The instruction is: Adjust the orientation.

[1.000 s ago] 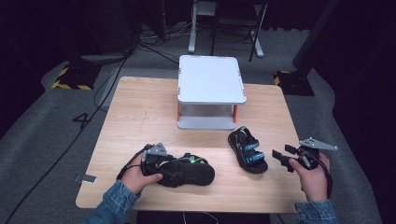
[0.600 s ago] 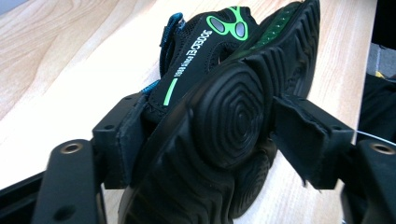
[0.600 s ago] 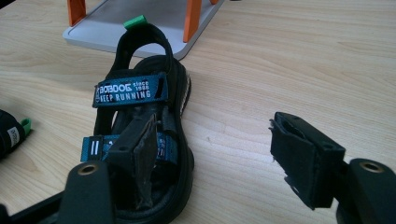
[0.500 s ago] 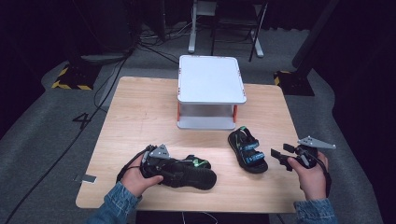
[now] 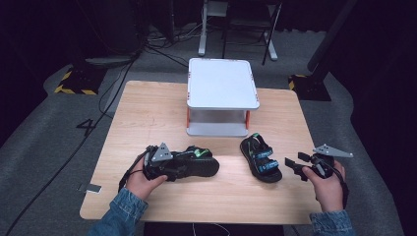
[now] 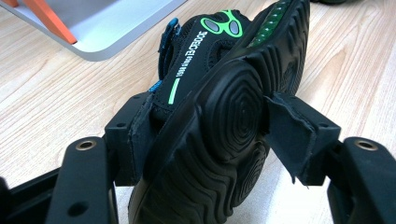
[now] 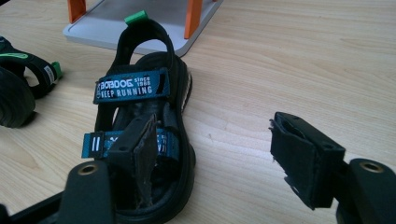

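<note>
A black sandal [image 5: 196,164] with green marks is held on its side just above the table, near the front left. My left gripper [image 5: 180,166] has just closed its jaws on it. In the left gripper view one pad presses the strap side and the other the ribbed sole of this sandal [image 6: 224,116], with the left gripper [image 6: 212,135] clamped around its end. The second sandal [image 5: 260,158], black with blue straps, lies flat on the table. My right gripper [image 5: 295,160] stands open just right of it. In the right gripper view that sandal [image 7: 140,107] lies ahead and left of the empty right gripper [image 7: 217,140].
A white two-level stand [image 5: 222,83] with orange posts sits at the back middle of the wooden table [image 5: 147,113]. Its base plate [image 7: 154,23] lies just beyond the blue-strapped sandal. Dark floor with cables surrounds the table.
The left gripper's jaws have closed on the green-marked sandal, which now sits slightly higher in the high view and tipped on its side. The right hand and the other sandal have kept still.
</note>
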{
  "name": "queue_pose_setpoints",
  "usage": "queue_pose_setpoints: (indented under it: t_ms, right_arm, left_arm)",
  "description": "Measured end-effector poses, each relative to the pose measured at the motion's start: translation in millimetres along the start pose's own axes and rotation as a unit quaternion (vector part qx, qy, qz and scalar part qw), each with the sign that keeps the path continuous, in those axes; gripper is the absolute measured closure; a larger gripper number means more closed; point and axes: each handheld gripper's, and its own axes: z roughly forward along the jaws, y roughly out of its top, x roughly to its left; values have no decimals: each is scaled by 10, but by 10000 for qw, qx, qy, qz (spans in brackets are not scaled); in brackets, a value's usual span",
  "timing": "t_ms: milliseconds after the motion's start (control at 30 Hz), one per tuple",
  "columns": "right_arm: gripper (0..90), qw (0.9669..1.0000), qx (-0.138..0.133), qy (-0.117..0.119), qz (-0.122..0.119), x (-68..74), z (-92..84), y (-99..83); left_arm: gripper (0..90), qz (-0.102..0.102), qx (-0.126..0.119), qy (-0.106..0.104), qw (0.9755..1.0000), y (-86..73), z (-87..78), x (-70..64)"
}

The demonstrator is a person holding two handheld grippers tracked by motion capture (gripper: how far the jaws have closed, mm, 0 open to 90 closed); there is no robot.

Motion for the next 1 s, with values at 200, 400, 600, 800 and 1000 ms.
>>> queue_pose_setpoints:
  t_ms: [200,400,600,800,1000]
  right_arm:
    - [329,10000,-31,-10,-28,-1,-13,-4]
    - [330,10000,-66,-19,-29,1,-14,8]
    - [342,9999,-70,-39,-102,32,-11,-16]
    - [342,9998,-113,-121,-61,13,-105,-73]
    - [341,9999,-108,-122,-28,-10,-114,-85]
  left_arm:
    - [209,-162,-102,-101,9998,31,-57,-56]
    - [223,-130,-613,45,9980,184,-173,-162]
    - [694,-161,-778,176,9967,328,-124,-178]
    - [733,-469,-375,208,9980,314,37,-151]
    - [763,-487,-298,-14,9984,312,-43,-240]
